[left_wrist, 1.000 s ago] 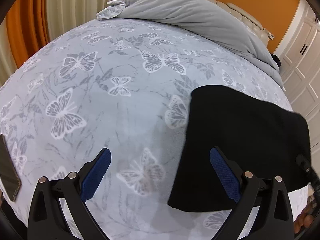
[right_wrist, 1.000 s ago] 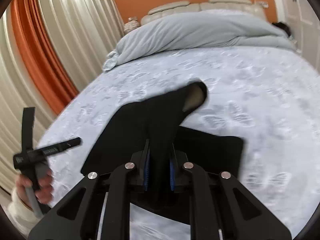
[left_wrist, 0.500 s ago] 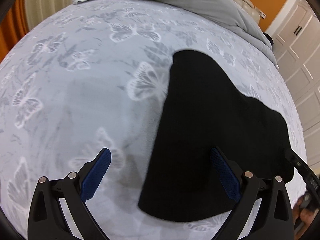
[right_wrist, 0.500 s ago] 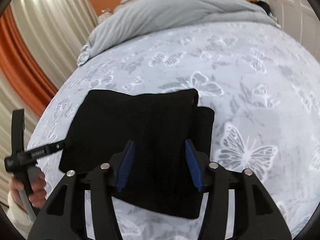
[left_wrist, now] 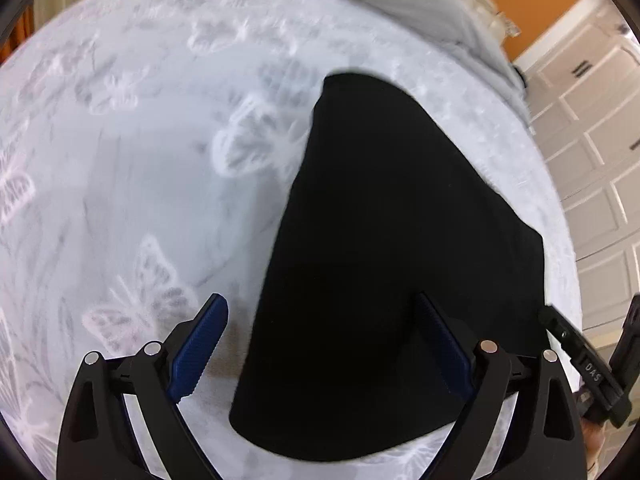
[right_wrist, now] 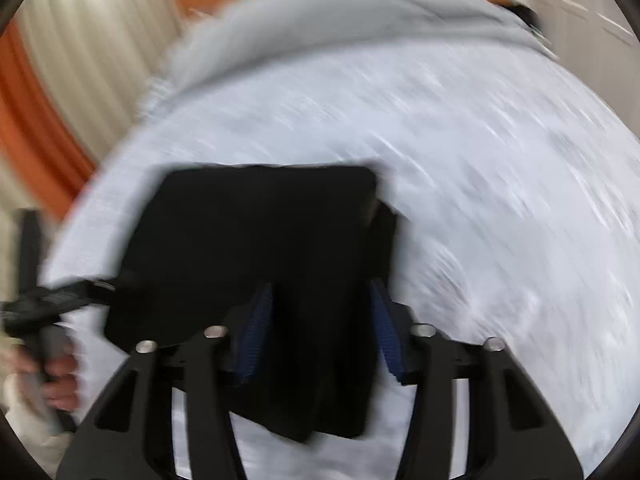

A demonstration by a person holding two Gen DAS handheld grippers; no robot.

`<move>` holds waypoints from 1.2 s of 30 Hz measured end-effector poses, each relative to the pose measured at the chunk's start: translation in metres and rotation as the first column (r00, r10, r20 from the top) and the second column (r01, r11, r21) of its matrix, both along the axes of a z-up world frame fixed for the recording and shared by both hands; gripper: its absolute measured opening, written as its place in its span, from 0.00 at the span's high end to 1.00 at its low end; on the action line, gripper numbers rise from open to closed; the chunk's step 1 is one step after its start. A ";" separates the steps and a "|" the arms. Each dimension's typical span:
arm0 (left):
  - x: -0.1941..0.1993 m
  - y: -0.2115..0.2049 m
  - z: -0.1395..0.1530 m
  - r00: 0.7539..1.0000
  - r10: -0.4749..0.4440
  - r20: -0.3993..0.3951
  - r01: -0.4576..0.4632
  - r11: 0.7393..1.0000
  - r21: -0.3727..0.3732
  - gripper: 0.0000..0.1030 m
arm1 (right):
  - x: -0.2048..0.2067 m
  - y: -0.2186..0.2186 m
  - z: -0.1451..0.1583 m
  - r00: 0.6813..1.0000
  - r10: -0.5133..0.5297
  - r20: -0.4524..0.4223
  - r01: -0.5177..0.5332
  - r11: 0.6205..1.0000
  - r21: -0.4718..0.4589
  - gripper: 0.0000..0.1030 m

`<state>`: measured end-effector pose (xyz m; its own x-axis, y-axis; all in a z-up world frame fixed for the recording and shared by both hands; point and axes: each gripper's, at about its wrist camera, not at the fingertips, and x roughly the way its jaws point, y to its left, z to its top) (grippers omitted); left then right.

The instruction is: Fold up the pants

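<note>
While the black pants (left_wrist: 384,264) lie folded into a compact dark block on the butterfly-print bedsheet (left_wrist: 132,184), both handheld grippers hover just above them with nothing in their grasp. Seen from the left wrist camera, the left gripper (left_wrist: 324,344) has its blue-padded fingers (left_wrist: 200,344) spread wide; one pad sits over bare sheet beside the fabric's near left edge, the other over the black cloth itself, and neither pinches the material. Part of the right gripper (left_wrist: 588,364) shows at the right edge of that view, just beside the far corner of the pants. From the right wrist camera, heavily blurred, the right gripper (right_wrist: 320,336) stands partly open, its two blue pads (right_wrist: 256,336) on either side of the nearest portion of the folded garment, with clear gaps between pads and cloth as far as the blur allows. A lower layer of fabric peeks out along the block's right side in that view. At the left edge there, the person's left hand (right_wrist: 56,376) wraps the handle of the other tool. A grey duvet (right_wrist: 340,20) is bunched at the head of the bed, with cream curtains (right_wrist: 92,40) and an orange wall (left_wrist: 536,4) beyond, and white panelled cupboard doors (left_wrist: 596,136) to one side.
</note>
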<state>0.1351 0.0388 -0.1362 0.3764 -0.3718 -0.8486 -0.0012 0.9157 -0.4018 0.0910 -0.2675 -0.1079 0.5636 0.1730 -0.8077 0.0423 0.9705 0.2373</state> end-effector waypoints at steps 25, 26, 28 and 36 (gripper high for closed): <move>-0.088 0.055 0.076 0.975 0.066 0.210 -0.065 0.998 -0.008 0.39 | -0.082 -0.003 0.033 0.996 0.045 0.075 -0.058 0.980 0.191 0.61; -0.086 0.055 0.084 0.968 0.081 0.238 -0.082 0.997 -0.008 0.36 | -0.083 0.001 0.047 0.988 0.055 0.141 -0.081 0.979 0.187 0.66; -0.078 0.047 0.095 0.962 0.088 0.257 -0.086 0.996 -0.017 0.35 | -0.076 0.018 0.066 0.972 0.103 0.211 -0.145 0.970 0.195 0.83; -0.006 -0.007 0.007 0.999 0.017 0.042 -0.022 0.992 0.121 0.31 | 0.006 0.032 -0.006 0.998 0.065 -0.012 -0.064 0.997 0.045 1.00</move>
